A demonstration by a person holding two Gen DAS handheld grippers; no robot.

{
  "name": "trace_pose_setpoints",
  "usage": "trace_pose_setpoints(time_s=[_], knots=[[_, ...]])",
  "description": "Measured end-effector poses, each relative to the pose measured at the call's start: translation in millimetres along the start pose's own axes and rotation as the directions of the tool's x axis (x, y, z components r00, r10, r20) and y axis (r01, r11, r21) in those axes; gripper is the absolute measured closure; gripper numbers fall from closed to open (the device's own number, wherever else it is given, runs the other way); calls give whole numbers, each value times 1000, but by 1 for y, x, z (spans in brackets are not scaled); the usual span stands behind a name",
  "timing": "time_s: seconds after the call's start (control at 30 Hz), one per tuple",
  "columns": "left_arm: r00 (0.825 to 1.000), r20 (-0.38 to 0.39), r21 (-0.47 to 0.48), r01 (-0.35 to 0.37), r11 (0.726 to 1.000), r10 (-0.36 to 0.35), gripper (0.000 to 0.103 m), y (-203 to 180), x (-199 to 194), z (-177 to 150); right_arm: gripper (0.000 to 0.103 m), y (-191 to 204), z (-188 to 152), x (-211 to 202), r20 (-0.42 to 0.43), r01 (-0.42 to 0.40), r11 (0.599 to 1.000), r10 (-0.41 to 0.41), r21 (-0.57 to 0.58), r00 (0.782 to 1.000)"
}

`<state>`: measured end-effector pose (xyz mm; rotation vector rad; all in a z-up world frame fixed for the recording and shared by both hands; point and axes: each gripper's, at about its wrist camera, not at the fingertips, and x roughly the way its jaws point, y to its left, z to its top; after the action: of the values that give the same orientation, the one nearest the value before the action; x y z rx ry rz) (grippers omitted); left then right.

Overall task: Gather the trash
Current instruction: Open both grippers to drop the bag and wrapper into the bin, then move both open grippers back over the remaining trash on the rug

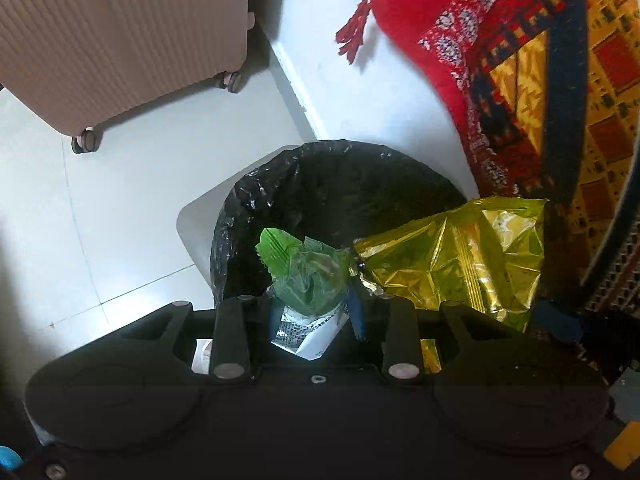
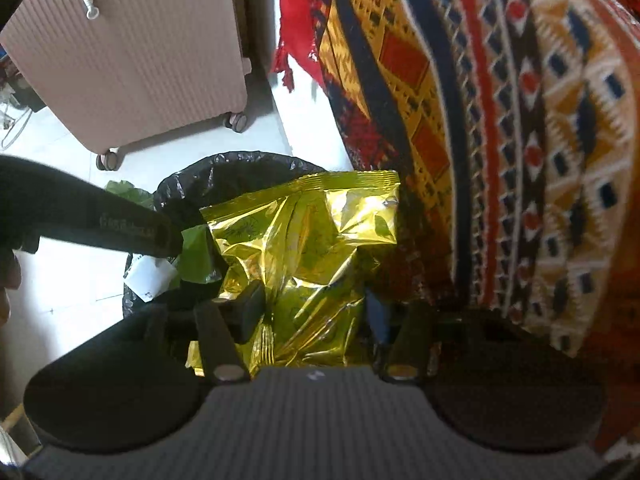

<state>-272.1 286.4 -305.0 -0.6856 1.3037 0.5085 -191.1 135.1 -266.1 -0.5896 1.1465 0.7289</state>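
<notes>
Both grippers hang over the bin point(image 1: 340, 184), each with trash, so this looks like the drop-in step. The left gripper point(image 1: 316, 312) is squeezed on a green wrapper point(image 1: 304, 268), which sits right above the bin's mouth. The right gripper point(image 2: 316, 320) is partly closed around a gold bag point(image 2: 304, 240), held over the bin's edge near the blanket point(image 2: 520, 140). Next, I think the fingers need to open so both pieces fall in. The gold bag is shiny and crinkly, with a zigzag top. The green wrapper is thin and scrunched. The bin has a wrinkly black liner. The suitcase point(image 1: 120, 32) behind is ridged
</notes>
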Motion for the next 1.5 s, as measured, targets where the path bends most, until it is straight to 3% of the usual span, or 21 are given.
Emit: trace_pose_setpoints(time_s=[0.07, 0.13, 0.33, 0.6, 0.83, 1.03, 1.17, 1.27, 1.5], knots=[[1000, 0, -4, -4, 1000, 4, 71, 0, 2, 1, 23, -1, -3, 2, 12, 5, 1000, -5, -17, 1000], [1000, -3, -7, 7, 1000, -7, 57, 0, 4, 2, 16, 0, -4, 4, 19, 12, 999, -11, -33, 1000], [1000, 2, -5, 15, 1000, -15, 43, -6, -2, 6, 14, -5, -7, 2, 22, 22, 999, -22, -33, 1000], [1000, 26, 24, -7, 1000, 7, 33, -14, -28, 10, 14, -9, 0, -19, 42, 16, 1000, -15, -18, 999], [993, 117, 70, -10, 998, 2, 29, -14, -97, 28, 14, -4, 14, -70, 104, -41, 999, 42, -11, 994], [977, 212, 142, -25, 990, -6, 28, -27, -161, 44, 12, -3, 30, -123, 204, -38, 999, 36, 7, 978], [957, 284, 192, -1, 981, -55, 28, -44, -202, 54, 12, -15, 39, -158, 289, -24, 999, 11, 43, 957], [925, 358, 246, 39, 968, -129, 27, -61, -230, 59, 12, -25, 44, -186, 367, 12, 997, -40, 76, 930], [879, 423, 354, 65, 933, -222, 26, -121, -277, 78, 10, -75, 55, -231, 469, 143, 956, -251, 254, 847]])
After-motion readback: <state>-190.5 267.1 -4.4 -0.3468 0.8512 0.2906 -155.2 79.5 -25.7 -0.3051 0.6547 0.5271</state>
